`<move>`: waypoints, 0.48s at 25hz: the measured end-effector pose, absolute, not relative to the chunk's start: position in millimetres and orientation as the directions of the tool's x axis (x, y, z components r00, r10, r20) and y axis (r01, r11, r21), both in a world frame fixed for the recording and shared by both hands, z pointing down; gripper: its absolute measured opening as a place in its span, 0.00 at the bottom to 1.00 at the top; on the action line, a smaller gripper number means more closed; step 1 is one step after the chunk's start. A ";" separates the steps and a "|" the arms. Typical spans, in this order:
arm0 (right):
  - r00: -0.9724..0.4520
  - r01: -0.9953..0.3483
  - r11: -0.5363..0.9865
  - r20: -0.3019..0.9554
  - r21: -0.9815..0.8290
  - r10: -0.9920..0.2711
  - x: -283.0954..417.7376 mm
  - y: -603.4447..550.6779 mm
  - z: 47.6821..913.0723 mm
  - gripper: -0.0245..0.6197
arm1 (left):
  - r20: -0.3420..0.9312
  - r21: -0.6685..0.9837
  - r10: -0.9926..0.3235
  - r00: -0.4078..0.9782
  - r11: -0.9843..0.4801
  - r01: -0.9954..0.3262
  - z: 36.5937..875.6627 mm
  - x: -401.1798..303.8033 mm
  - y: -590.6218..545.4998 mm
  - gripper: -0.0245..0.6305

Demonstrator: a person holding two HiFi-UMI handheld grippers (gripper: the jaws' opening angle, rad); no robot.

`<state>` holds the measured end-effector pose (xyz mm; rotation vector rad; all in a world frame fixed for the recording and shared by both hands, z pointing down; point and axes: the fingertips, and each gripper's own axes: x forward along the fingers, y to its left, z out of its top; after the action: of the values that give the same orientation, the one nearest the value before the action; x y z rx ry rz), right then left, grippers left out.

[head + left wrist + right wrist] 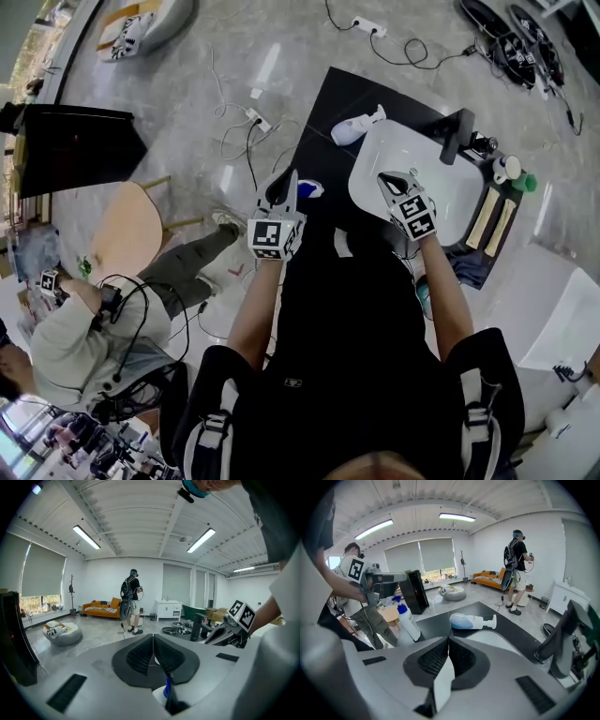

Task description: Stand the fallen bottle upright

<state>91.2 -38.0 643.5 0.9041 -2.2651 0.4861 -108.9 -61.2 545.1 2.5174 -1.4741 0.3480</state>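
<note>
A white pump bottle (356,127) (471,620) lies on its side on the black counter (328,112), at the far corner of the white sink (367,192). A white spray bottle with a blue top (309,189) (408,620) stands upright at the counter's left edge. My left gripper (285,180) (154,653) is shut and empty, just left of and above that spray bottle, whose blue top (166,690) shows under the jaws. My right gripper (394,178) (448,641) hangs over the sink, shut with nothing in it, and points toward the fallen bottle.
A black faucet (455,136) stands at the sink's right side, with small bottles (511,169) beyond it. A person sits at the lower left (84,328) beside a round wooden table (127,230). Cables and a power strip (258,120) lie on the floor. Another person (130,602) stands farther off.
</note>
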 end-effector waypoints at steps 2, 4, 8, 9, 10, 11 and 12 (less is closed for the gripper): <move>-0.545 -0.730 0.678 0.676 -0.091 -0.496 94.1 -47.4 638.8 0.13 | 0.322 0.061 -0.809 0.493 -0.501 -0.863 548.7 -108.3 -67.3 0.06; -0.531 -0.748 0.659 0.669 -0.080 -0.520 97.9 -57.4 631.6 0.13 | 0.342 0.068 -0.786 0.515 -0.526 -0.848 552.4 -106.8 -73.8 0.06; -0.508 -0.774 0.630 0.654 -0.061 -0.561 107.0 -85.7 622.3 0.13 | 0.373 0.095 -0.733 0.568 -0.579 -0.810 558.9 -103.1 -89.6 0.06; -0.503 -0.781 0.622 0.650 -0.059 -0.570 109.1 -94.3 623.0 0.13 | 0.382 0.107 -0.717 0.584 -0.593 -0.798 560.4 -102.2 -93.3 0.06; -0.499 -0.789 0.612 0.645 -0.061 -0.579 110.6 -102.9 624.3 0.13 | 0.390 0.118 -0.700 0.598 -0.606 -0.786 561.9 -101.7 -96.8 0.06; -0.496 -0.797 0.600 0.639 -0.066 -0.588 112.0 -111.5 625.7 0.13 | 0.399 0.126 -0.684 0.610 -0.618 -0.776 563.2 -101.2 -100.2 0.06; -0.492 -0.807 0.586 0.633 -0.073 -0.598 114.0 -120.0 627.4 0.13 | 0.407 0.132 -0.670 0.621 -0.630 -0.766 564.6 -100.3 -103.8 0.06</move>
<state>114.0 -120.0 627.4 1.1129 -2.2572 0.4914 -100.3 -103.8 564.6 2.5540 -1.1619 0.4660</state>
